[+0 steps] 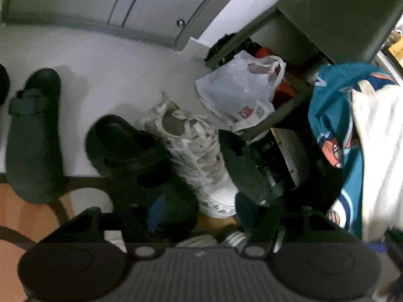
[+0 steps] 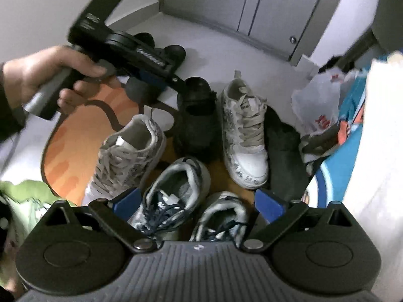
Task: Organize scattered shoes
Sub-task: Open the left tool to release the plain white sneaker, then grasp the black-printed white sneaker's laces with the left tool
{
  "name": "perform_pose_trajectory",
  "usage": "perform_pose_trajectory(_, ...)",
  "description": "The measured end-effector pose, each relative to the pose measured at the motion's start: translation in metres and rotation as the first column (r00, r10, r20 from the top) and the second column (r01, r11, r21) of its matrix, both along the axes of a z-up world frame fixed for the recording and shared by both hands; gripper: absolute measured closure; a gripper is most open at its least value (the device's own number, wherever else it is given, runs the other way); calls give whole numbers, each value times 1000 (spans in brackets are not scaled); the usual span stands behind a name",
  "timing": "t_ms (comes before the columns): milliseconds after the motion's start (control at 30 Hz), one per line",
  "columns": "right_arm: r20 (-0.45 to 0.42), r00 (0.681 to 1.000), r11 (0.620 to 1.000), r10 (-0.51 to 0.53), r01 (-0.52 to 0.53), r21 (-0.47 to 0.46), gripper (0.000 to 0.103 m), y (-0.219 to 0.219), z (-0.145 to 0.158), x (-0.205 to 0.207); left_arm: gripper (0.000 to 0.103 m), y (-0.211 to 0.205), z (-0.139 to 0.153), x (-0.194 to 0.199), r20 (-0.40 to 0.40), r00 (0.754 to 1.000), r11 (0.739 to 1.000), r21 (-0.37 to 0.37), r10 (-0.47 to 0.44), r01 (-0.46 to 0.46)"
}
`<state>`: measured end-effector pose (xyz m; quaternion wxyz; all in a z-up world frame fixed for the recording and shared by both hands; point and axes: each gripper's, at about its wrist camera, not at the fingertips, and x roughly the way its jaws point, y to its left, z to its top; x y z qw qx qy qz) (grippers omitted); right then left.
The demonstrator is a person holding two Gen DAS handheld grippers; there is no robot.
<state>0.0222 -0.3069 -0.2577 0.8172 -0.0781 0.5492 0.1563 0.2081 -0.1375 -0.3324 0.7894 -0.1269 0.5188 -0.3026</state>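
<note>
Shoes lie scattered on a white floor and an orange mat (image 2: pixel 75 136). My right gripper (image 2: pixel 196 200) hangs open, its blue pads wide apart above two grey-and-navy sneakers (image 2: pixel 176 188). One white patterned sneaker (image 2: pixel 244 130) stands beside a black clog (image 2: pixel 196 115); its mate (image 2: pixel 126 151) lies to the left. A hand (image 2: pixel 50 75) holds my left gripper (image 2: pixel 181 83) with its tips at that clog's far end. In the left wrist view the left gripper (image 1: pixel 201 212) has its jaws apart over the toes of the black clog (image 1: pixel 131 151) and the white sneaker (image 1: pixel 196 151). No pad visibly presses on either.
A dark grey clog (image 1: pixel 32 136) lies at the left. A white plastic bag (image 1: pixel 234 93), a black flat sole (image 1: pixel 241 166) and teal-and-white clothing (image 1: pixel 335 115) crowd the right, under a dark shelf. Grey cabinet doors (image 1: pixel 126 0) stand behind. Green cloth (image 2: pixel 22 201) lies at the lower left.
</note>
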Motion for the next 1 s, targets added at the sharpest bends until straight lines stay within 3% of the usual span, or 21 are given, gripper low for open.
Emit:
perform_pose_trajectory(100,24,999,1000,21,-21,8,3,1,10,-4,41,-16,0,12,27,1000,1000,19,6,-6)
perform_pose_trajectory(233,50,998,1000,28,-28,6,3,3,17,5,41,-30,-4,20,-1,999,999,3,37,-37)
perform_pose_trajectory(333,38,999,1000,8,-8,-2,3,1,14,11,41,-47,-2,24,-11,1000,1000,-3,15,-15)
perform_pose_trajectory(533,19,1000,1000,2,-2,-10,3,1,9,10,41,-60,12,27,46,999,999,38,-28,26)
perform_pose_trajectory(767,-8,1000,1000,30,-30,7,3,7,6,4,43,-62,-3,46,10,999,996,77,-37,36)
perform_pose_trajectory(867,4,999,999,48,-48,20,3,9,10,3,43,-59,-11,55,-7,1000,998,58,-11,11)
perform_pose_trajectory(1000,8,999,999,46,-46,-3,3,9,8,7,42,-64,-16,65,7,999,999,-6,-51,51)
